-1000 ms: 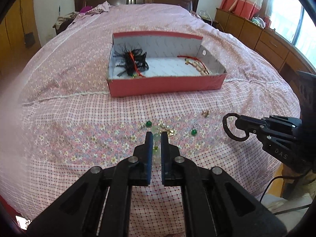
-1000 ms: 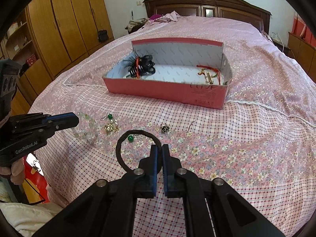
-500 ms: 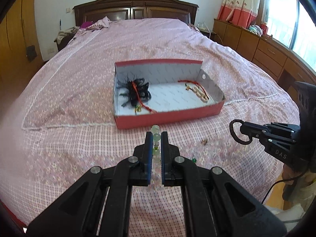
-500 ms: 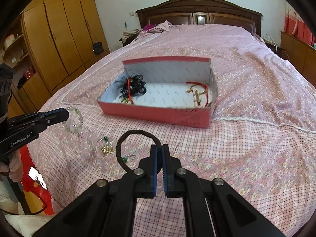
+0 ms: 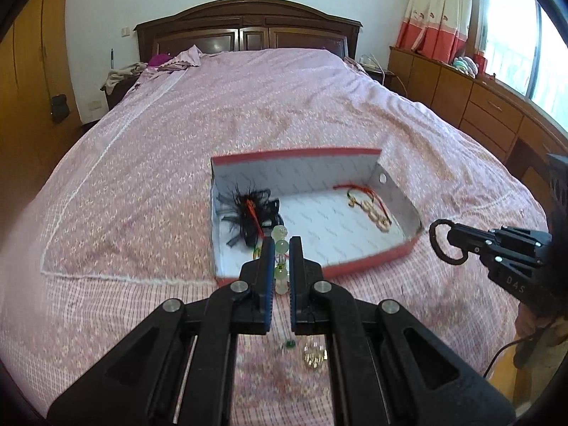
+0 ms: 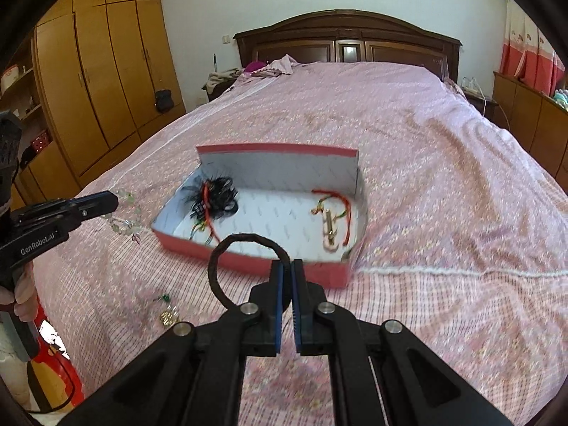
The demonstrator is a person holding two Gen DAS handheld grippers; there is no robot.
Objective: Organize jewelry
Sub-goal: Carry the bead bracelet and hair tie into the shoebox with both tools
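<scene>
A red box (image 5: 372,264) with a white inside sits on the pink bed; it also shows in the right wrist view (image 6: 248,261). It holds black feathery pieces (image 5: 248,214) and a red-cord bracelet (image 5: 369,206). My left gripper (image 5: 281,245) is shut on a pale green bead bracelet (image 5: 280,248), held above the box's near edge; the bracelet also shows in the right wrist view (image 6: 124,225). My right gripper (image 6: 287,266) is shut on a black hair ring (image 6: 227,248), right of the box in the left wrist view (image 5: 442,245).
A green bead (image 5: 290,345) and a gold trinket (image 5: 314,356) lie on the bedspread (image 5: 124,248) below my left gripper; they also show in the right wrist view (image 6: 168,314). Wooden wardrobes (image 6: 99,81) stand left, drawers (image 5: 479,113) right, headboard (image 5: 248,32) behind.
Both grippers have risen and moved forward toward the box with their items held. The loose jewelry on the bed now lies below and behind the fingertips.
</scene>
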